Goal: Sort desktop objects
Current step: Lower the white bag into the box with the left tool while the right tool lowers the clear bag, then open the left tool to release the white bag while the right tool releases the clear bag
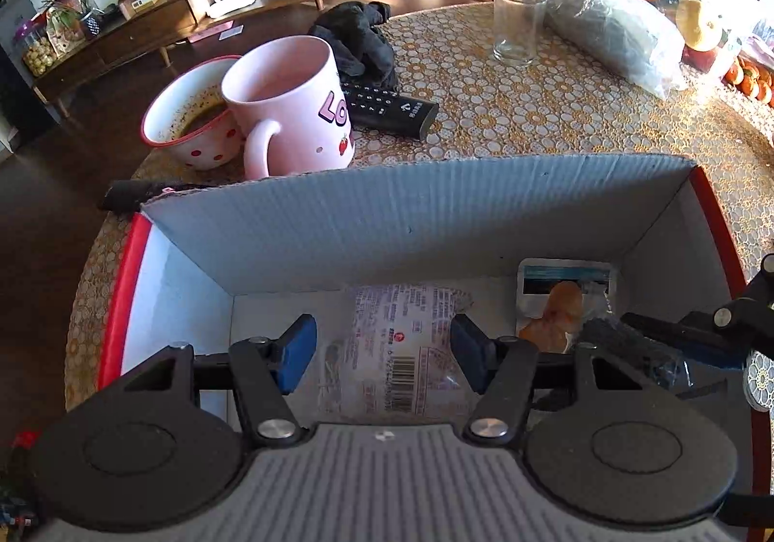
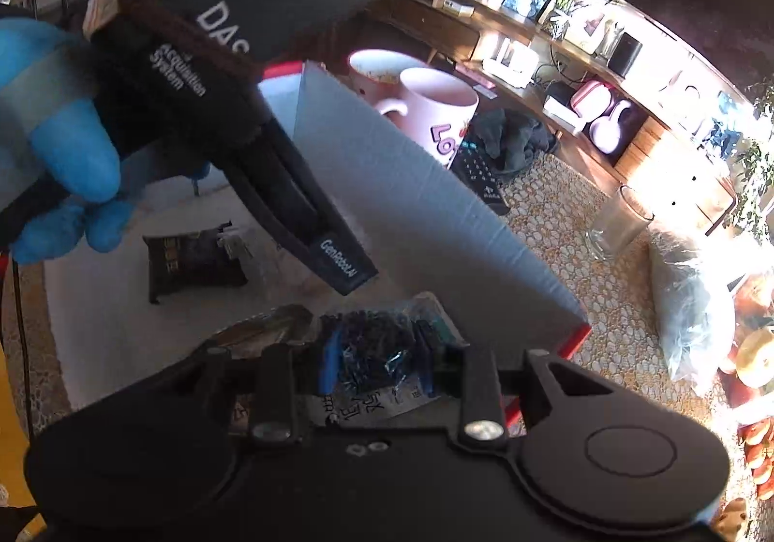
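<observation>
Left wrist view: left gripper (image 1: 384,351) hangs half-open, holding nothing, over a barcoded clear packet (image 1: 396,348) in the cardboard box (image 1: 387,222), lower centre; pink "LO…" mug (image 1: 290,106) upper left.

Right wrist view: right gripper (image 2: 375,363) clamps a dark snack packet (image 2: 372,348) at the box's near edge; "GenRobot" shows on the other device (image 2: 290,203).

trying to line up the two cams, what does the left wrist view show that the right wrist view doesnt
Only the left wrist view: the left tool with open jaws over a clear snack packet on the box floor, a photo-label packet in the far corner, and the polka-dot bowl's stained inside.

Only the right wrist view: a blue-gloved hand, a dark packet in the box, and the right tool shut on a bag of dark bits.

Both: cardboard box, pink mug, remote, glass.
</observation>
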